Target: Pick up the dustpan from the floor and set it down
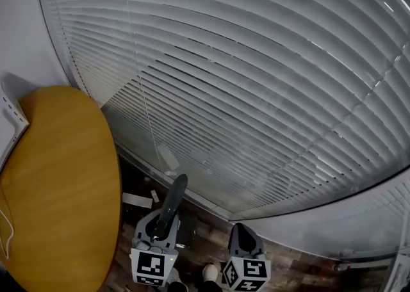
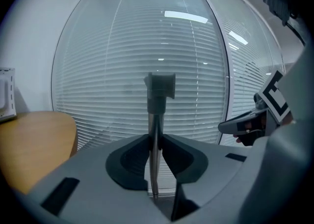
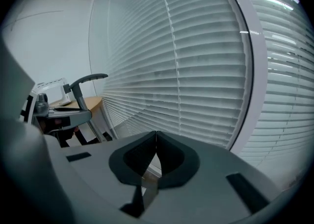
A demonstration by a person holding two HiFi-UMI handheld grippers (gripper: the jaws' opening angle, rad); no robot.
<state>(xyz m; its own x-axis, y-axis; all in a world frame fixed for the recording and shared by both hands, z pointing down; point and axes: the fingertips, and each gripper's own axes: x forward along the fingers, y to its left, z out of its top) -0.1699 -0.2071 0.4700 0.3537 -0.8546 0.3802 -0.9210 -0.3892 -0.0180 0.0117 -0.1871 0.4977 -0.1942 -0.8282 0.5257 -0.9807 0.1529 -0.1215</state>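
1. Between the jaws of the left claw (image 2: 155, 142) stood the thin metal shaft (image 2: 155, 117) of the dustpan (image 1: 174, 198). It stood upright, and the pads were closed against it on both sides, apart only by its width.
2. Above that claw the shaft ended in a grey grip (image 2: 161, 86), seen against the blinds (image 2: 147, 46).
3. In the head view the dustpan's handle rose out of the left claw and leaned towards the blinds. The pan, lower down, could not be made out, nor whether it touched the floor (image 1: 208, 236).
4. The right claw (image 3: 155, 143) hung just to the right of the left claw, clear of it. Its jaws met tip to tip with nothing between them.
5. From the right claw's side, the handle's curved top showed off to the left, above the left claw's body.
6. To the left of the left claw lay a round wooden worktop (image 1: 57, 182). On it were a white box (image 1: 9, 124) at its far edge and a thin white cord (image 1: 6, 220) along its left rim.
7. Under both claws ran dark, wood-patterned floor, with a pale scrap (image 1: 138, 200) on it just left of the left claw.
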